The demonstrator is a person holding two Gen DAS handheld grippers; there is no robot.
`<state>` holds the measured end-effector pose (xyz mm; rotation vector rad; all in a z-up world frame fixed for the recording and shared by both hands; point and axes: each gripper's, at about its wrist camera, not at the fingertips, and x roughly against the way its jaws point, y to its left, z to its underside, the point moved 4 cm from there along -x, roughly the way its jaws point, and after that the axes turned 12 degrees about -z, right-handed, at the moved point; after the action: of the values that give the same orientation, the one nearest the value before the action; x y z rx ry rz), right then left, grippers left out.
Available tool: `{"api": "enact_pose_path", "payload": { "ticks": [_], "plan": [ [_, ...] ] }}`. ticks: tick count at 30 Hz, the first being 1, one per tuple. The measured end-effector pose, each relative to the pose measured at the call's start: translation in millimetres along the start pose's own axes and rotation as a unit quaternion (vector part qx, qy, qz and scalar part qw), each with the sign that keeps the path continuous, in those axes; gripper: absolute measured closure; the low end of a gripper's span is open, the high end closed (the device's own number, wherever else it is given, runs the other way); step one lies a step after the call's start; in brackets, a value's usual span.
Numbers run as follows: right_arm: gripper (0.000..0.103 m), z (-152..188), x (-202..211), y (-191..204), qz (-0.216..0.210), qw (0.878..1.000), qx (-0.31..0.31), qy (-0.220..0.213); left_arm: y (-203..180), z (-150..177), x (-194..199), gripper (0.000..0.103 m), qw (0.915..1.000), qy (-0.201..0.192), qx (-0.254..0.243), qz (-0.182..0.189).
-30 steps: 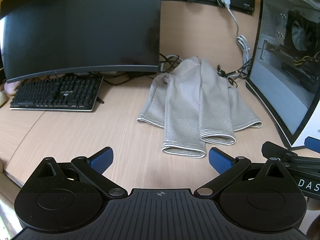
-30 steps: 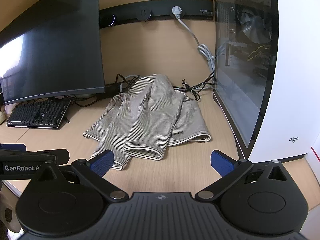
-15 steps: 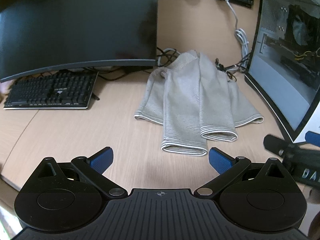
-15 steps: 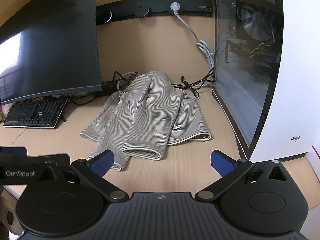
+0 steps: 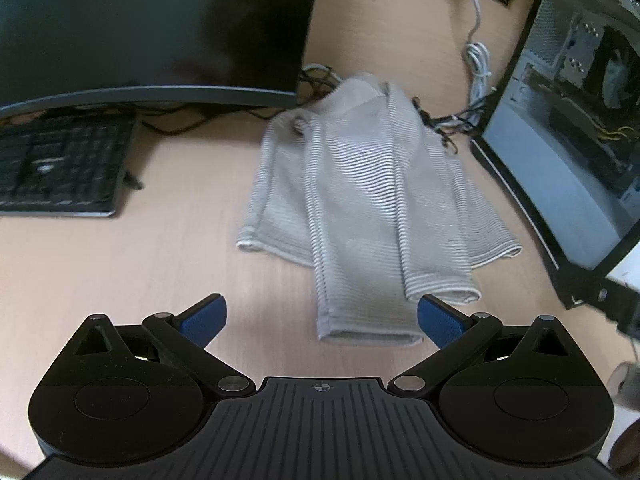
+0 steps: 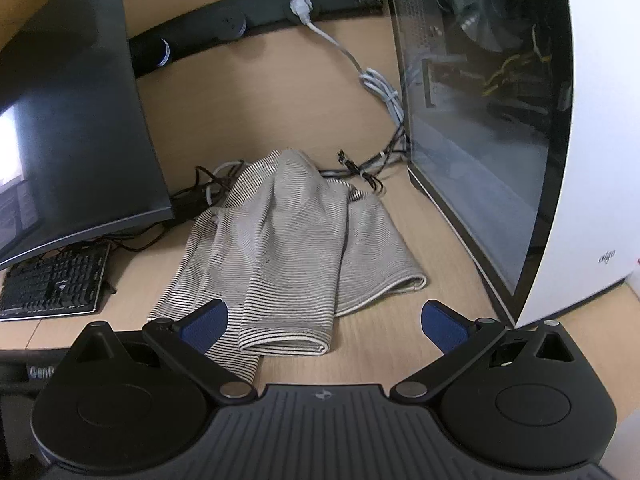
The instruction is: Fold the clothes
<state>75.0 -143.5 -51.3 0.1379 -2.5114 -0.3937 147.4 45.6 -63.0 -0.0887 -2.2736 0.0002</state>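
Straight ahead of the left gripper [image 5: 320, 318], whose blue fingers stood wide apart and empty, the striped grey garment [image 5: 360, 200] lay rumpled on the desk [image 5: 120, 272], its nearest hemmed end just beyond the fingertips. Over at the right gripper [image 6: 324, 320], jaws also spread with nothing between them, that same cloth sat just ahead and slightly left, between the monitor [image 6: 72, 120] and the computer case [image 6: 560, 160]. It looked soft, light and floppy, so the hemmed corners seemed the sensible places to pinch.
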Motion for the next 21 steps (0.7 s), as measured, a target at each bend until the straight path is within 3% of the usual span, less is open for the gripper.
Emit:
{"api": "enact_pose_path", "payload": {
  "ticks": [8,12,15,18,21],
  "plan": [
    [0.0,1,-22,-2,0.069,0.996,-0.055,0.022,-3,-37,-55,0.0,0.9963,0.023,-0.026,0.078],
    [0.0,1,-30,0,0.079,0.995,-0.051,0.035,-15,-52,-88,0.0,0.9965,0.014,-0.027,0.078],
    [0.0,-9,-44,-5,0.068,0.996,-0.044,0.045,-20,-60,-112,0.0,0.997,0.018,-0.02,0.073],
    [0.0,-27,-63,-17,0.039,0.997,-0.048,0.04,-18,-58,-129,0.0,0.9977,0.036,0.005,0.058],
    [0.0,-44,-91,-26,-0.002,0.998,-0.045,0.04,-14,-53,-132,0.0,0.9981,0.029,0.03,0.047]
  ]
}}
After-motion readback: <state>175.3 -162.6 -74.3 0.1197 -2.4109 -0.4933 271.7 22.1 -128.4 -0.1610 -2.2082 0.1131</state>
